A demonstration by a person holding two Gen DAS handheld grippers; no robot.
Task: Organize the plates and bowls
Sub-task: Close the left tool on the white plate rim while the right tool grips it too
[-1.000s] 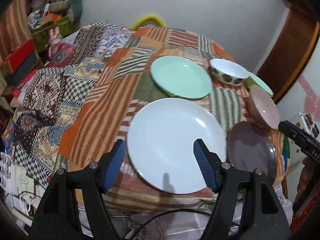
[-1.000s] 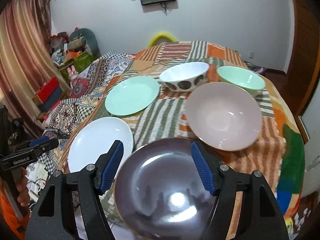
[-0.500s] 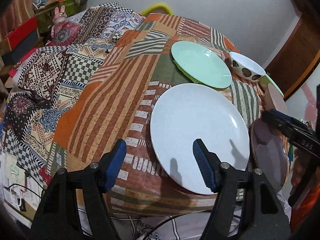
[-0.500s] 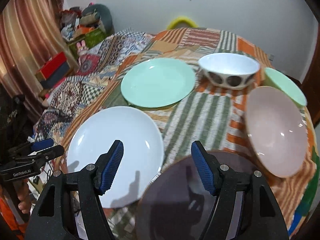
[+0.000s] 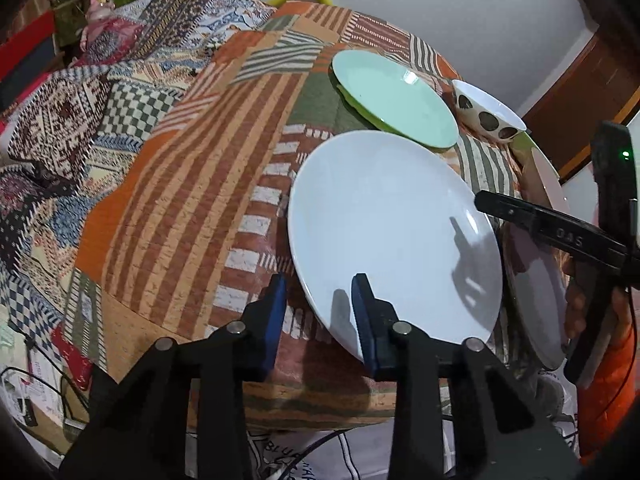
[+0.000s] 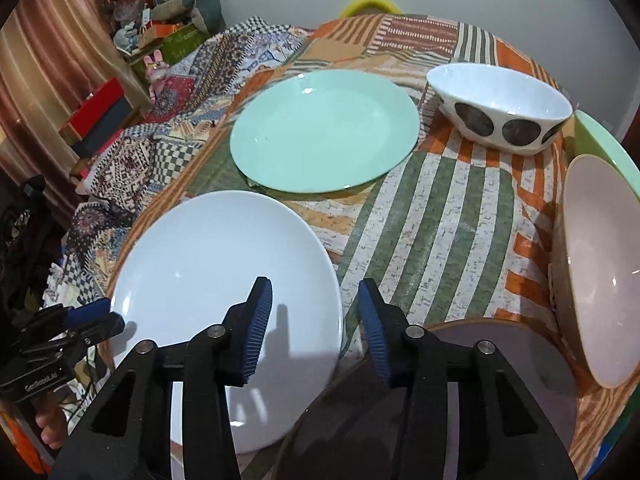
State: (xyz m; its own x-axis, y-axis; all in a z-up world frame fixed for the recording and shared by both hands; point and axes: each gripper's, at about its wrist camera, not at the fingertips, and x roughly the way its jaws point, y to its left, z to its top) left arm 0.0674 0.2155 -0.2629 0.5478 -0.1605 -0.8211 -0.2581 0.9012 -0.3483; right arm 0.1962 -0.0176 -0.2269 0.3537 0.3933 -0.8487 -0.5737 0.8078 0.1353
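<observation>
A large white plate (image 5: pixel 392 232) (image 6: pixel 224 272) lies at the table's near edge. My left gripper (image 5: pixel 318 312) is open, its two pads on either side of the plate's near-left rim. My right gripper (image 6: pixel 314 320) is open and empty, above the plate's right rim; it shows in the left wrist view (image 5: pixel 560 236) too. A mint plate (image 6: pixel 324 136) (image 5: pixel 394 98) lies behind the white one. A dark purple plate (image 6: pixel 520 364), a pink bowl (image 6: pixel 600 268), a white spotted bowl (image 6: pixel 500 108) and a mint bowl (image 6: pixel 604 140) are to the right.
A patchwork cloth (image 5: pixel 192 168) covers the round table and drapes over furniture at the left. Boxes and toys (image 6: pixel 160 40) pile up at the far left by a curtain. A yellow chair back (image 6: pixel 368 2) stands behind the table. Cables (image 5: pixel 40 384) hang below the near edge.
My left gripper has dropped and moved right to the white plate's near rim, and its jaws have narrowed. My right gripper has swung left, from over the purple plate towards the white plate.
</observation>
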